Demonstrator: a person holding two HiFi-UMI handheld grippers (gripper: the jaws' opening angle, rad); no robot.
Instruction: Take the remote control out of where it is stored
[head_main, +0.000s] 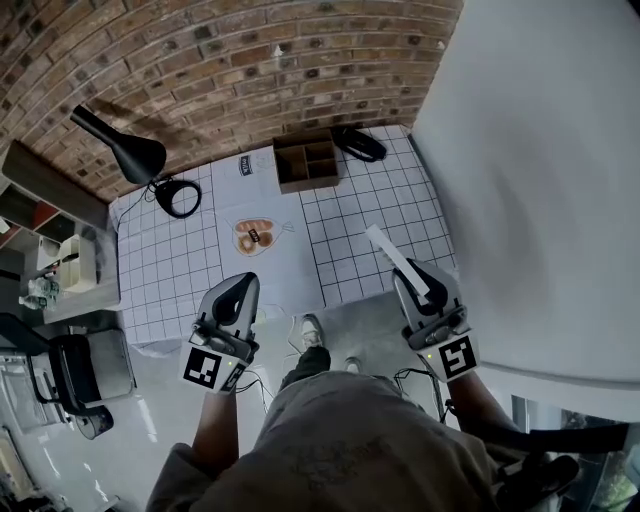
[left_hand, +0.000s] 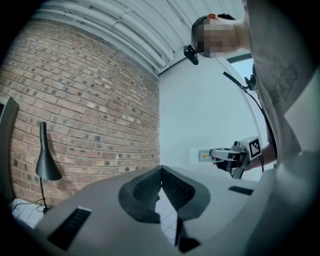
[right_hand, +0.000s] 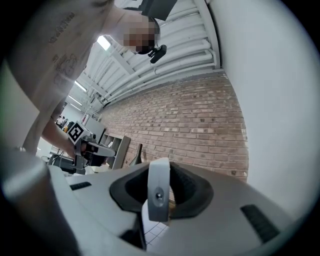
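Observation:
The white remote control (head_main: 393, 256) is held in my right gripper (head_main: 412, 274), whose jaws are shut on it, over the front right edge of the table. It points level toward the table. In the right gripper view its end (right_hand: 158, 190) stands upright between the pads. From the left gripper view the remote (left_hand: 201, 155) sticks out of the right gripper (left_hand: 220, 155) against the white wall. My left gripper (head_main: 240, 287) hangs at the table's front edge, shut with nothing in it (left_hand: 161, 175). The wooden organizer box (head_main: 307, 162) sits at the back of the table.
The table (head_main: 370, 220) has a white grid cloth. A black desk lamp (head_main: 125, 150) stands at the back left and a black object (head_main: 358, 143) lies beside the box. A small picture mat (head_main: 255, 235) is mid-table. Brick wall behind, white wall right, shelves left.

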